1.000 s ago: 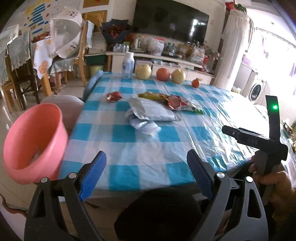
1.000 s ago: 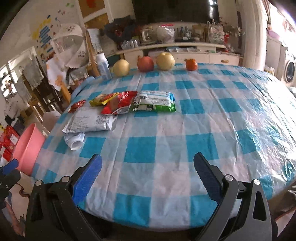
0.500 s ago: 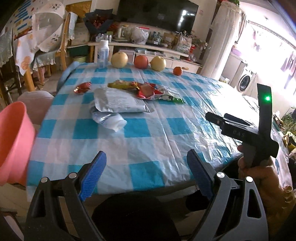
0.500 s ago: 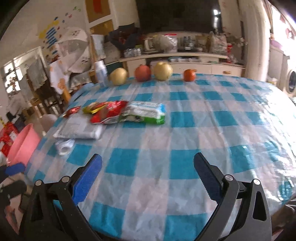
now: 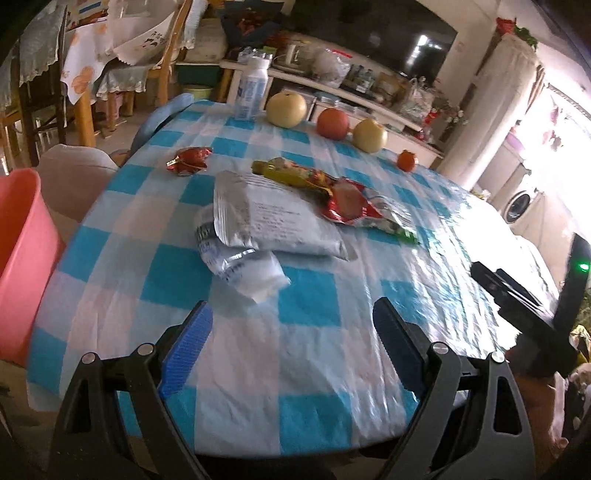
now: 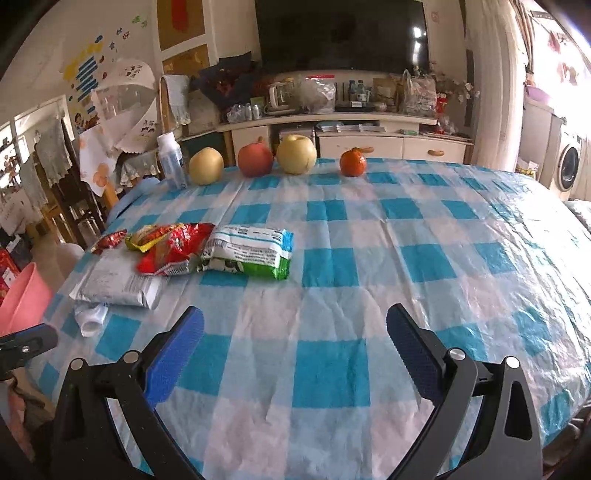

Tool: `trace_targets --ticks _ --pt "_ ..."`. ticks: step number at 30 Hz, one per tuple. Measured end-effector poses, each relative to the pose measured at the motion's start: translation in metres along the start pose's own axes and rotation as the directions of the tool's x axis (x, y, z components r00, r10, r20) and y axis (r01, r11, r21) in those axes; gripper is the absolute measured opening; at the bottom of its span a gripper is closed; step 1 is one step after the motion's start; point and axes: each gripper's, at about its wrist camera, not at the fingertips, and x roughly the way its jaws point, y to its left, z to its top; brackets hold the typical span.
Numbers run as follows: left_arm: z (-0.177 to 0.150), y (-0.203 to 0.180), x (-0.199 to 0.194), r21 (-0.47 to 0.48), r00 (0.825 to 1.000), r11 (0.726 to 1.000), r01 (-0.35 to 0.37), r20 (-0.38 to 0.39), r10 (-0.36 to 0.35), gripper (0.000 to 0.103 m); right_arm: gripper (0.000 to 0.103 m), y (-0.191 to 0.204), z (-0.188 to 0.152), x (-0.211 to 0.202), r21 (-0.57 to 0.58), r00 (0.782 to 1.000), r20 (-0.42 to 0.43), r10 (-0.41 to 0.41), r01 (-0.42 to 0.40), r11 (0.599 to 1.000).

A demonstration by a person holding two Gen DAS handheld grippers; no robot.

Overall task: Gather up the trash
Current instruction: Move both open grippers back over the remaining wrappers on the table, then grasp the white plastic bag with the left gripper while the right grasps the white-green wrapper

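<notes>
Both the left gripper (image 5: 288, 347) and right gripper (image 6: 295, 347) are hovering open, empty; the crumpled white wrapper (image 5: 247, 269) is looking light, soft, slippery—pinching its raised fold.

A lived-in home's living and dining room; a blue-and-white checked plastic tablecloth (image 6: 369, 258) covers the near table; far behind, a dark flat television (image 6: 340, 33) above a cluttered cream sideboard (image 6: 369, 138); a white washing machine (image 6: 567, 162) far right.

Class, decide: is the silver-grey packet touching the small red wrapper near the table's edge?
Apart. In the left wrist view, bare tablecloth separates the silver-grey packet from the small red wrapper.
</notes>
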Motion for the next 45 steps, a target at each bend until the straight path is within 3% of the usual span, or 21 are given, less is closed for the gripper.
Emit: trace_targets --ticks 10,22,24,29,35,40,42,44,45 --pt "0.022 0.003 0.038 0.008 0.995 0.998 -0.064 -0.076 0.064 0.089 0.098 0.000 0.021 0.039 -0.062 0.999 -0.047 0.023 -0.026 0.998" --pt "0.031 0.008 0.067 -0.001 0.980 0.993 -0.114 -0.163 0.113 0.089 0.094 -0.004 0.045 0.089 -0.039 0.983 -0.126 0.131 -0.137 0.990" --pt "0.032 0.012 0.070 -0.011 0.978 0.992 -0.125 -0.170 0.122 0.089 0.074 -0.006 0.048 0.100 -0.005 0.974 -0.160 0.162 -0.165 0.986" --pt "0.036 0.016 0.074 0.008 0.969 0.984 -0.176 -0.173 0.175 0.089 0.065 -0.005 0.047 0.118 0.035 0.952 -0.224 0.209 -0.207 0.978" --pt "0.038 0.026 0.074 0.066 0.950 0.964 -0.259 -0.162 0.266 0.089 0.064 0.028 0.038 0.111 -0.055 0.921 -0.284 0.265 -0.292 0.955" --pt "0.036 0.036 0.073 0.095 0.937 0.948 -0.305 -0.150 0.316 0.089 0.064 0.046 0.035 0.101 -0.075 0.879 -0.308 0.365 -0.405 0.911" --pt "0.035 0.035 0.069 0.109 0.940 0.947 -0.301 -0.132 0.314 0.089 0.064 0.047 0.039 0.091 -0.095 0.887 -0.275 0.370 -0.408 0.908" --pt "0.034 0.031 0.065 0.137 0.948 0.948 -0.286 -0.106 0.301 0.089 0.065 0.042 0.044 0.085 -0.120 0.916 -0.236 0.325 -0.359 0.926" --pt "0.034 0.029 0.064 0.154 0.951 0.948 -0.278 -0.096 0.294 0.089 0.071 0.040 0.046 0.084 -0.140 0.934 -0.217 0.284 -0.318 0.938"
